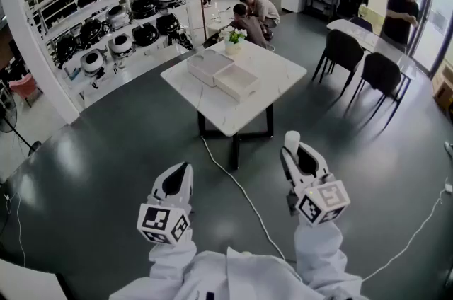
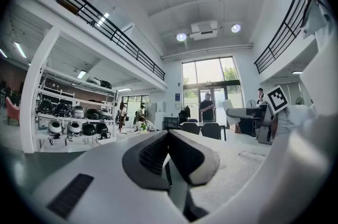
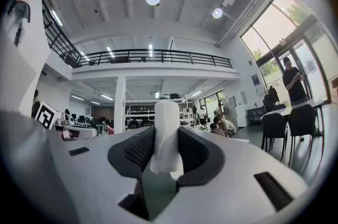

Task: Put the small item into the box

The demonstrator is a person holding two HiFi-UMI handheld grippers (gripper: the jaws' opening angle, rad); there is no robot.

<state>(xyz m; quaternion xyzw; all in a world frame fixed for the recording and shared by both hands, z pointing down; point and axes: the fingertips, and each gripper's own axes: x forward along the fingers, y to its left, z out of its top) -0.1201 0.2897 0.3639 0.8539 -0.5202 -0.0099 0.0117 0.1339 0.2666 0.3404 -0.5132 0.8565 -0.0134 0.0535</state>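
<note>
In the head view both grippers are held over the dark floor, well short of the white table [image 1: 277, 69]. My right gripper [image 1: 292, 150] is shut on a small white cylindrical item [image 1: 291, 141]. In the right gripper view that item [image 3: 167, 128] stands upright between the dark pads [image 3: 196, 151], sticking out past the right gripper [image 3: 166, 157]. My left gripper [image 1: 181, 172] is shut and holds nothing; in the left gripper view its pads [image 2: 193, 157] meet at the left gripper [image 2: 169, 153]. The open white box [image 1: 209, 66] lies on the table with a second white tray [image 1: 237, 81] beside it.
A vase of flowers [image 1: 232, 38] stands at the table's far edge. A white cable [image 1: 237, 185] runs across the floor from under the table. Black chairs [image 1: 345, 51] stand to the right, shelves of helmets [image 1: 120, 30] to the left. People [image 1: 253, 14] crouch behind the table.
</note>
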